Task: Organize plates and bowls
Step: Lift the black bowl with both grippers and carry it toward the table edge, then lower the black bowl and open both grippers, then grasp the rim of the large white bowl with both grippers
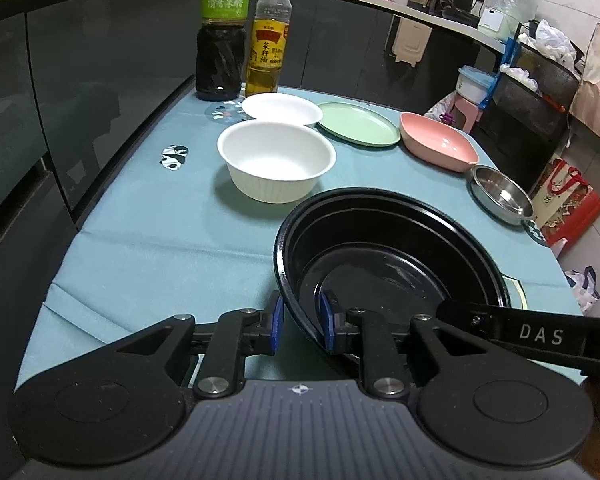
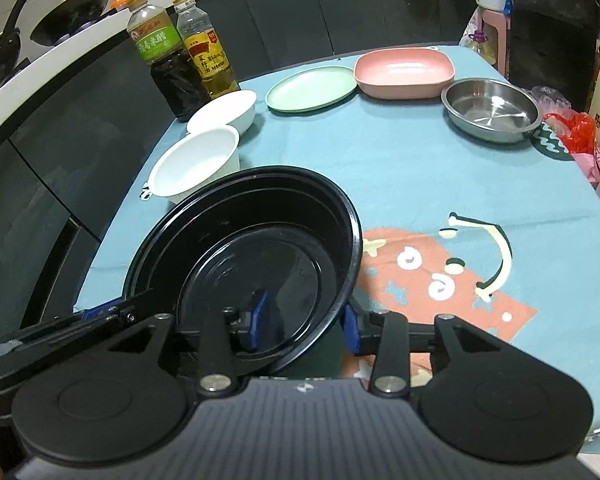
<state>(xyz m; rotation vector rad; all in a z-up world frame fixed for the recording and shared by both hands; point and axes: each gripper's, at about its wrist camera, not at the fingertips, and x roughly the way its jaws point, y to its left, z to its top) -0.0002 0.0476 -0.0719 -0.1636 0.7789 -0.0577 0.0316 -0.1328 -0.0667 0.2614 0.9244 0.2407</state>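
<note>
On your far left stand the vinegar bottle (image 1: 221, 32) and the oil bottle (image 1: 269, 40), with the white plate (image 1: 281, 109) just in front of them and the white ribbed bowl (image 1: 276, 162) nearer to you. Your left gripper (image 1: 302, 322) straddles the near wall of the black bowl (image 1: 388, 252), one pad inside and one outside, still a little apart, so the grip looks loose. Your right gripper (image 2: 306, 320) spans the same bowl's rim (image 2: 356, 240) from the other side, jaws fairly wide, not pinching. The step in hand looks like seating or lifting this black bowl. Further right lie the green plate (image 1: 358, 124), the pink dish (image 1: 438, 142) and the steel bowl (image 1: 502, 196). Next, close one gripper firmly before you move it.
</note>
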